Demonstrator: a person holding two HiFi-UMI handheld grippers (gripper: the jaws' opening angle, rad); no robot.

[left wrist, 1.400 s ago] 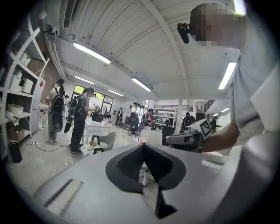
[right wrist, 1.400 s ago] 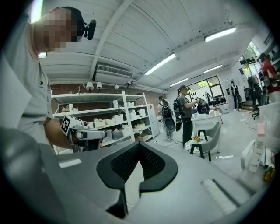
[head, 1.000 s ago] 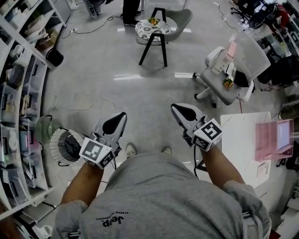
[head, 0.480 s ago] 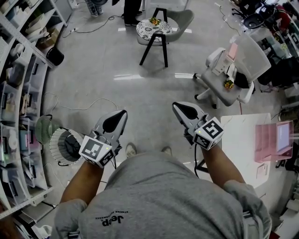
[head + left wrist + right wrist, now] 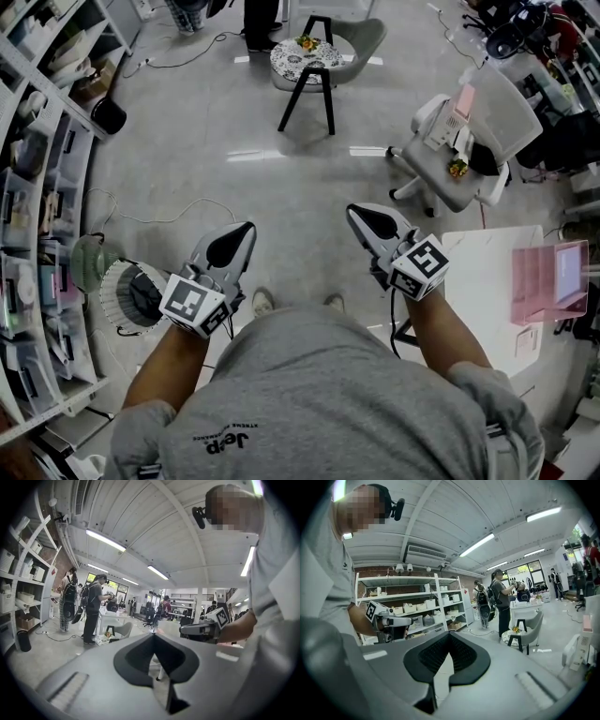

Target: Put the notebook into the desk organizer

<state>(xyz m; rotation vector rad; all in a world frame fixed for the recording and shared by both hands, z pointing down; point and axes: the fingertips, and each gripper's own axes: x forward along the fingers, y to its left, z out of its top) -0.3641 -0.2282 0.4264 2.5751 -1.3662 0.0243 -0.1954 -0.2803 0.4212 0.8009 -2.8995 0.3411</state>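
The left claw (image 5: 240, 232) and right claw (image 5: 363, 217) both sit pressed together, empty, above the floor (image 5: 234, 122). Only the head view shows the worktop (image 5: 478, 272), the pink organizer (image 5: 544, 281) at its right edge; I cannot make out the notebook.

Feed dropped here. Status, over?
Left gripper and right gripper shut, empty. Pink organizer on white table, untouched. Notebook not in sight. Office chair beside table.

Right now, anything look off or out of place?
Nothing is spilled or damaged. One oddity: the left gripper and right gripper are both shut and empty over the floor, apart from the white table and pink desk organizer. No notebook is in view.
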